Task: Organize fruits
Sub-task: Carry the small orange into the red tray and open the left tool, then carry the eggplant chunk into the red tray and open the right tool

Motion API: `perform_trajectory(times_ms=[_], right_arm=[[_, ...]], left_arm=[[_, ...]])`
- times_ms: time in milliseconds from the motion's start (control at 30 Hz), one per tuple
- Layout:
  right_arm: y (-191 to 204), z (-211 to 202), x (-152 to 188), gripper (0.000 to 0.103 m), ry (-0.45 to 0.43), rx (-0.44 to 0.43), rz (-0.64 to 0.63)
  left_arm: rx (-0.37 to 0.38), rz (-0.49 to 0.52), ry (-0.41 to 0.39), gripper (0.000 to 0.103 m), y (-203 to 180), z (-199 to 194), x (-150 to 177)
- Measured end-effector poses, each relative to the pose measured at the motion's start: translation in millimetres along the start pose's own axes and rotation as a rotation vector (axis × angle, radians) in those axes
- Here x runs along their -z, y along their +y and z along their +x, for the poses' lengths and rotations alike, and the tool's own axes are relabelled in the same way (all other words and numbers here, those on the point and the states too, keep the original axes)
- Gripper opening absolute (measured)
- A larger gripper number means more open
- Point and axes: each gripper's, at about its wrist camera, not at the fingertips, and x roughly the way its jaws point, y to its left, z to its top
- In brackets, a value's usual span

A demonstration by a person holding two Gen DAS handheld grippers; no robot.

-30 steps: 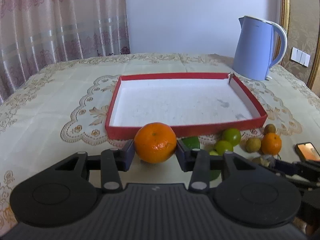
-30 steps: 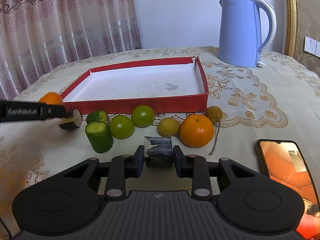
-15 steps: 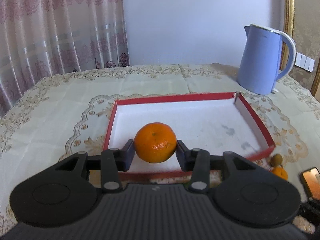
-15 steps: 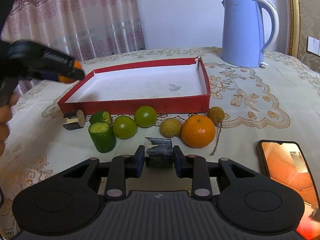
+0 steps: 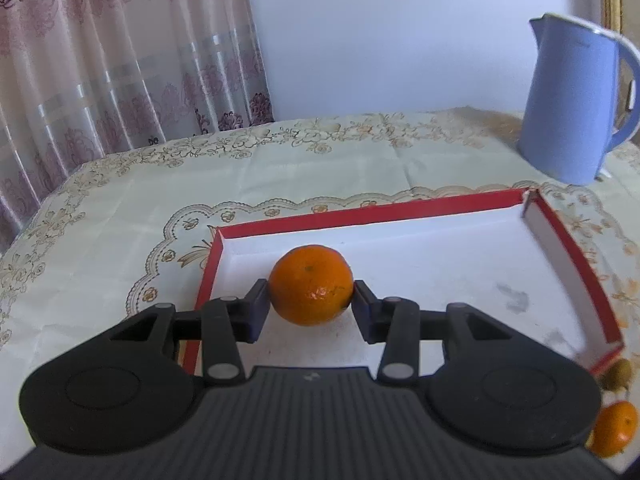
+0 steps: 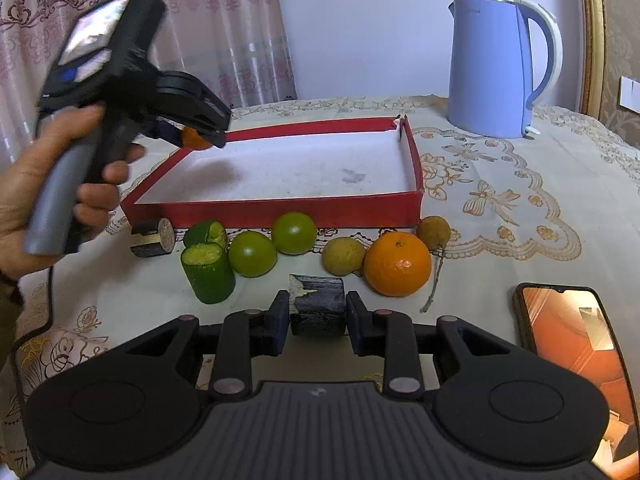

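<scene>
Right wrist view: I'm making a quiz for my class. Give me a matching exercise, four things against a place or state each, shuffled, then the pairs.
Things:
1. red tray
2. blue kettle
3. phone
4. dark cut piece

Places or states:
A. between the right tongs
B. on the cloth at far right, screen lit
C. behind the tray, upright
D. behind the fruit row, nothing lying in it

Pairs: 1-D, 2-C, 3-B, 4-A

Orange mandarin point(image 5: 311, 285) between black fingers point(image 5: 256, 312). Red tray point(image 6: 280, 211) with white floor. Pale blue kettle point(image 6: 490, 66). Cream tabletop point(image 5: 120, 216) with gold floral embroidery. Green limes point(image 6: 253, 254).
</scene>
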Motion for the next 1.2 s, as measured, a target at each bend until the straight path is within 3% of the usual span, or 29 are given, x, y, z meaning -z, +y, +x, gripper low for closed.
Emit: perform_trajectory(times_ms=[633,700,767,1033,1200], right_arm=[[1,-9,-3,0.029,-0.013,0.003,-0.012],[2,-10,-4,0.029,-0.015,0.002,-0.012],[2,-10,-4,0.029,-0.015,0.002,-0.014],[6,-10,-8,0.029,-0.023,-0.002,-0.025],[7,-10,-15,0.029,-0.039,-0.003,-0.028]], left_arm=[[-0.059,-0.012,0.084,0.044,-2,56,-6],[-0.075,-0.006,0.063,0.072,-2,53,-6],[-0.099,0.008,0.020,0.084,-5,47,-8],[-0.101,0.031,-0.026,0.085,-11,19,-4],[-0.111,0.015,-0.042,0.093,-5,-2,4]])
